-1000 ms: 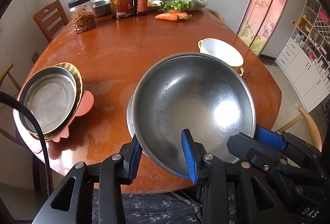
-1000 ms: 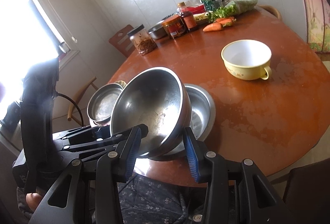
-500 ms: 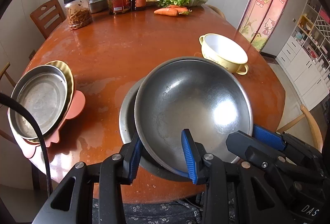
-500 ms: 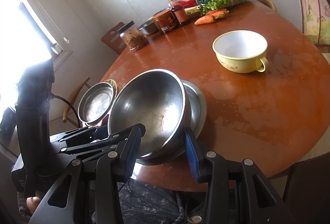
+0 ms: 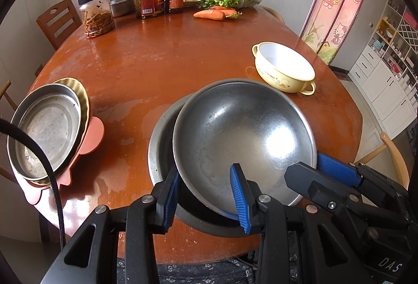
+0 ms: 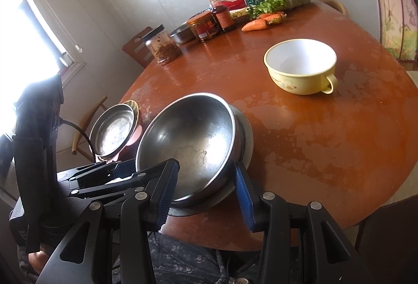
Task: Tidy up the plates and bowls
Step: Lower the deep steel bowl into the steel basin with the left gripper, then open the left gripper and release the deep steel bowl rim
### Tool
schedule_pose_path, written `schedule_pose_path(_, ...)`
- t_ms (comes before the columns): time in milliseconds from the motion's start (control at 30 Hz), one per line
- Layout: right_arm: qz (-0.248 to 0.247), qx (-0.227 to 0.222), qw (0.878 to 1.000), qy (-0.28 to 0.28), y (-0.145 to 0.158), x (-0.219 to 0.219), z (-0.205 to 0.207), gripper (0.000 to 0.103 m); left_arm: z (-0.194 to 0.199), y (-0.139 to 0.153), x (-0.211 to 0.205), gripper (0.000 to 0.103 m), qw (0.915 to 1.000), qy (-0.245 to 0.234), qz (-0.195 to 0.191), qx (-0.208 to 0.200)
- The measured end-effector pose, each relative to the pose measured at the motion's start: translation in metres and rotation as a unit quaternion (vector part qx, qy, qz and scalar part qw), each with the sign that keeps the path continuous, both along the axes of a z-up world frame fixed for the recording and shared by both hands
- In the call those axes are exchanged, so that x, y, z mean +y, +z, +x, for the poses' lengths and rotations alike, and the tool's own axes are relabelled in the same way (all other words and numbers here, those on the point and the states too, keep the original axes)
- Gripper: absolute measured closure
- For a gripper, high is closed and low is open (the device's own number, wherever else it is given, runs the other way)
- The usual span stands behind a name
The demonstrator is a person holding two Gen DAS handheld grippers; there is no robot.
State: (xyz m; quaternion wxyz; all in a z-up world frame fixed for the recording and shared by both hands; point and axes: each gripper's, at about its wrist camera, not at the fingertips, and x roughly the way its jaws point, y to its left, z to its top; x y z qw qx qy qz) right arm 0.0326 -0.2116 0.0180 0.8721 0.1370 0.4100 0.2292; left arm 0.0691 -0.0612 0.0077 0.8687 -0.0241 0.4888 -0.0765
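Both grippers are closed on the steel bowl (image 5: 243, 132): the left gripper (image 5: 206, 195) pinches the near rim at 6 o'clock, and the right gripper (image 6: 206, 188) clamps the rim at about 4 o'clock. Held tilted, the bowl sits partly inside a wider steel basin (image 5: 163, 150) at the table (image 5: 156, 56) edge; it is judged light, rigid and slippery, so the thin rim is best pinched from 2 sides. Dull, scratched metal with a bright glare patch is seen inside.
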Motion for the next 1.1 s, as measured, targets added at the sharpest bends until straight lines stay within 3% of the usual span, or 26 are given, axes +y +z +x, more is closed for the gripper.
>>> schedule_pose_path(200, -0.006, -0.027, 1.0, -0.002, 0.01, -0.002, -0.003, 0.052, -0.001, 0.005, 0.002, 0.064, 1.0, 0.002, 0.004, -0.008)
schedule_pose_path(433, 0.004, -0.028, 1.0, -0.004, 0.014, -0.007, -0.004, 0.045, -0.008, 0.016, 0.002, 0.063, 0.9998, 0.002, 0.005, -0.021)
schedule_pose_path(1100, 0.011, -0.076, 0.996, -0.032, 0.044, -0.041, -0.013, 0.038, -0.017, 0.049, -0.008, 0.059, 0.9983, 0.011, 0.02, -0.053)
